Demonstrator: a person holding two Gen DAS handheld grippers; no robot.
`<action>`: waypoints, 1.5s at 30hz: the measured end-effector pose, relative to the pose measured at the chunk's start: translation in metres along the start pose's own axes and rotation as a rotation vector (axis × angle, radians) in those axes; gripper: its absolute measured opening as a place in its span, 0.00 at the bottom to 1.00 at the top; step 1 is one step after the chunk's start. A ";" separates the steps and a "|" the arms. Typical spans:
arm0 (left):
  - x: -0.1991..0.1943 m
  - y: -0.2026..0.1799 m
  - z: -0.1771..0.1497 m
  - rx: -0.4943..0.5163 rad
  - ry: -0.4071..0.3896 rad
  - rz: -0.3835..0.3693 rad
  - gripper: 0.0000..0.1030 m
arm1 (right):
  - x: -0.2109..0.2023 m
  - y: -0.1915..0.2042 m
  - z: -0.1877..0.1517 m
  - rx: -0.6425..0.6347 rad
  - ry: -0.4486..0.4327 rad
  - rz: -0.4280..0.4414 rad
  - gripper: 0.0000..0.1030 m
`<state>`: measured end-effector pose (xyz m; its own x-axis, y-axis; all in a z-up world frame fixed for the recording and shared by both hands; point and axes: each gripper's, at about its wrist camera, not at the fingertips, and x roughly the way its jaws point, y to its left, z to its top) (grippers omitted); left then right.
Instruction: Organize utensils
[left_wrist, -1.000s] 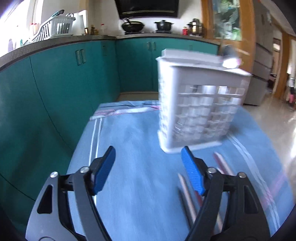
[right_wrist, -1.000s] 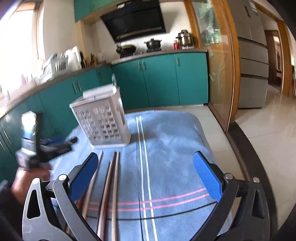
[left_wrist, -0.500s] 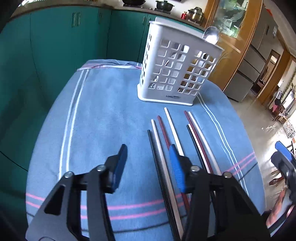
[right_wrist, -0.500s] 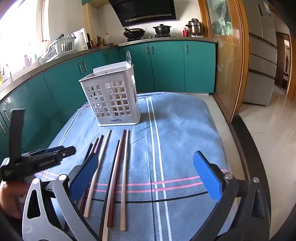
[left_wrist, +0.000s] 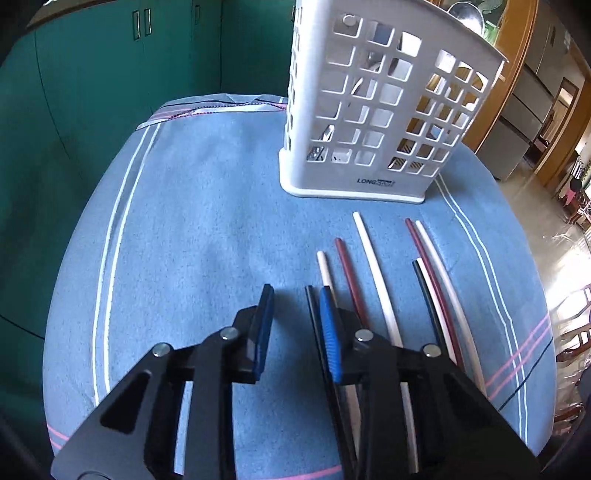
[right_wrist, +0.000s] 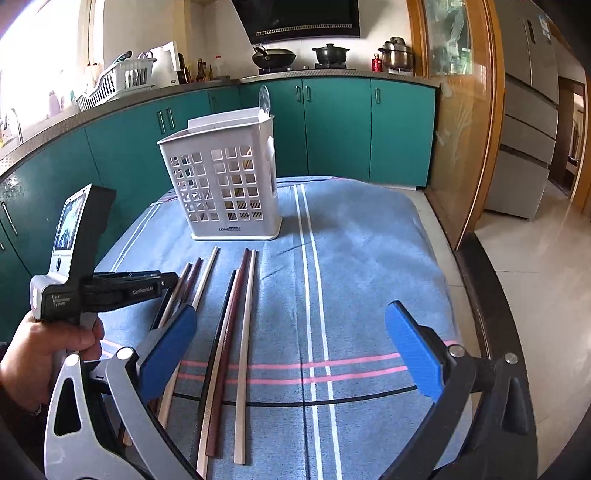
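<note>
A white slotted utensil basket (left_wrist: 384, 107) stands upright on the blue cloth, with a metal spoon (left_wrist: 466, 14) in it; it also shows in the right wrist view (right_wrist: 225, 181). Several chopsticks, white, dark red and black, lie side by side in front of it (left_wrist: 376, 266) (right_wrist: 225, 332). My left gripper (left_wrist: 295, 310) is open and low over the cloth, its right finger over the leftmost chopsticks, a black one (left_wrist: 312, 306) just inside the jaws. My right gripper (right_wrist: 291, 343) is wide open and empty above the chopsticks' near ends.
The blue striped cloth (right_wrist: 369, 258) covers a small table. Teal cabinets (right_wrist: 332, 125) stand behind and to the left. A glass door and a fridge are to the right. The left gripper's body and hand (right_wrist: 70, 295) show at the left.
My left gripper has swung down and forward from the basket to the leftmost chopsticks, and its jaws have narrowed. My right gripper has stayed nearly still and wide open.
</note>
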<state>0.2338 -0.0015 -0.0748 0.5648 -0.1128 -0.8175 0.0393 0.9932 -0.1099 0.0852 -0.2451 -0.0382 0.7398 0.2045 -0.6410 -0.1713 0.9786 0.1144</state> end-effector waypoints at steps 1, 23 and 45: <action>0.001 -0.001 0.001 0.005 0.001 0.012 0.20 | 0.001 0.000 0.000 -0.002 0.003 0.002 0.97; -0.215 0.022 -0.028 0.077 -0.616 -0.126 0.04 | 0.035 0.028 0.022 -0.100 0.063 0.072 0.74; -0.230 0.054 -0.026 0.024 -0.629 -0.146 0.04 | 0.150 0.069 0.040 -0.027 0.363 0.183 0.27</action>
<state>0.0847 0.0770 0.0925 0.9272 -0.2149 -0.3068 0.1665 0.9702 -0.1763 0.2102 -0.1455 -0.0967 0.4182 0.3479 -0.8391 -0.2996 0.9249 0.2342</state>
